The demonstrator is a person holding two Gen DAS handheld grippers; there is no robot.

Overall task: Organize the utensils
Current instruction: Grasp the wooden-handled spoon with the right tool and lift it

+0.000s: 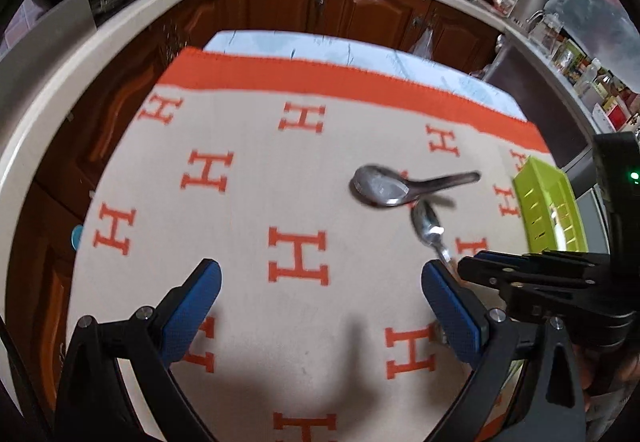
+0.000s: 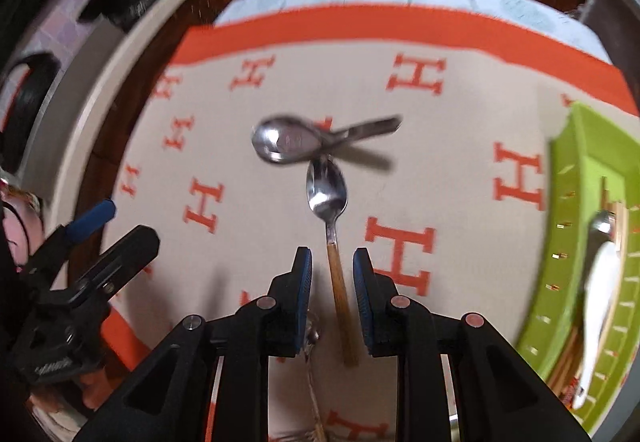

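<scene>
A steel soup spoon [image 1: 384, 188] [image 2: 292, 140] lies on the H-patterned cloth [image 1: 248, 202]. A teaspoon with a wooden handle [image 2: 334, 238] [image 1: 430, 232] lies just below it. My right gripper [image 2: 332, 266] is open, its blue pads [image 2: 304, 282] on either side of the teaspoon's handle without touching it. It also shows in the left wrist view [image 1: 480, 262]. My left gripper [image 1: 320, 282] is open and empty above the cloth, left of the spoons. A green utensil tray [image 2: 576, 178] [image 1: 540, 202] at the right holds a white spoon [image 2: 600, 282] and other utensils.
Wooden kitchen cabinets [image 1: 320, 6] and a pale countertop [image 1: 120, 34] curve around the far side of the table. The cloth's orange border [image 1: 320, 74] runs along its far edge. Another steel utensil [image 2: 312, 338] lies under my right gripper.
</scene>
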